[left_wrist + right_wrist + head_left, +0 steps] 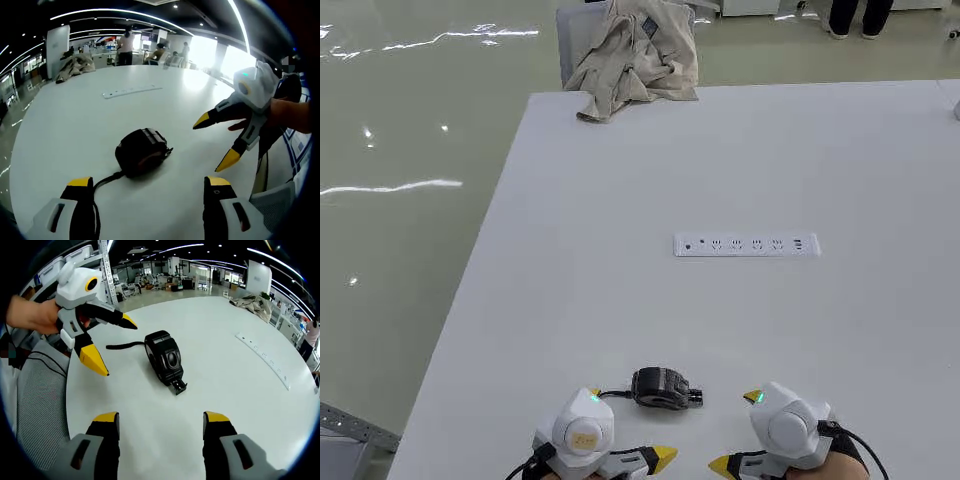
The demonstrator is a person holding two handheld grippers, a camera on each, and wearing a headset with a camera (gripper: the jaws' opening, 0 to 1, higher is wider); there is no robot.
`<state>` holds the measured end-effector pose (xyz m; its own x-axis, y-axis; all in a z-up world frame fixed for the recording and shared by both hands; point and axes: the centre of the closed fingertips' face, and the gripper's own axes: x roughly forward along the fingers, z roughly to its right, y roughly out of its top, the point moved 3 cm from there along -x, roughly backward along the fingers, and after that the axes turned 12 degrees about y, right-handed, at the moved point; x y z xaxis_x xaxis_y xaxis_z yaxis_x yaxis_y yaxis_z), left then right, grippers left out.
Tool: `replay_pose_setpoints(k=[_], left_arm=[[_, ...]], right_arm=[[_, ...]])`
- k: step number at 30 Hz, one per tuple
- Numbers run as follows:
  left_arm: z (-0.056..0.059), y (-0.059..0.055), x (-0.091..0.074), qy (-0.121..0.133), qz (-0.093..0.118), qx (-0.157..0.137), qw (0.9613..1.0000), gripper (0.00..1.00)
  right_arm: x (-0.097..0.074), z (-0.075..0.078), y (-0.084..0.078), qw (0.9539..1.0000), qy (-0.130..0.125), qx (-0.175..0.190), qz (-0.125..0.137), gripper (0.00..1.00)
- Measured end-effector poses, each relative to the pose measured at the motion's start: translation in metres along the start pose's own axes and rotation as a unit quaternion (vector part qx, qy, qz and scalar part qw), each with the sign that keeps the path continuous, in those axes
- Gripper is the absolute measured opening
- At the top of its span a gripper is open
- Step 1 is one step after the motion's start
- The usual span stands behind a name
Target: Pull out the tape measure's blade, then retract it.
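Tape measure (663, 387) sits untouched on the surface (740, 150), between the two tongs.
Left tongs (629, 425) and right tongs (736, 430) both gape, holding nothing. Best to clamp the left on the case, clear of the strap (610, 394), then pinch the hook (179, 386) with the right, draw straight, and ease it back slowly.

Setting: large open-plan lab hall. Around my white tabletop (620, 180): glossy green floor (410, 120), strip ceiling lights (115, 11), metal racking (106, 265), distant desks (160, 280).
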<state>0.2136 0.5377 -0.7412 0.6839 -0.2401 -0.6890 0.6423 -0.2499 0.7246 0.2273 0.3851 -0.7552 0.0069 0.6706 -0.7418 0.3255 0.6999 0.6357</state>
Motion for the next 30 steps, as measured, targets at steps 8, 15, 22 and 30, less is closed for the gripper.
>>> replay_pose_setpoints(k=[8, 15, 22, 30], left_arm=[[0.0, 0.005, 0.004, -0.015, 0.0, 0.019, 0.9997, 0.88], [-0.001, 0.01, 0.008, -0.031, 0.0, 0.046, 0.9985, 0.86], [0.0, 0.015, 0.013, -0.056, 0.007, 0.094, 0.994, 0.83], [-0.001, 0.029, 0.019, -0.068, 0.01, 0.164, 0.9841, 0.8]], right_arm=[[0.007, 0.008, -0.001, 0.9998, 0.007, -0.015, -0.009, 0.69], [0.011, 0.011, -0.001, 0.9991, 0.017, -0.037, -0.015, 0.67], [0.017, 0.011, 0.005, 0.9972, 0.035, -0.062, -0.021, 0.64], [0.025, 0.016, 0.007, 0.9938, 0.052, -0.091, -0.035, 0.6]])
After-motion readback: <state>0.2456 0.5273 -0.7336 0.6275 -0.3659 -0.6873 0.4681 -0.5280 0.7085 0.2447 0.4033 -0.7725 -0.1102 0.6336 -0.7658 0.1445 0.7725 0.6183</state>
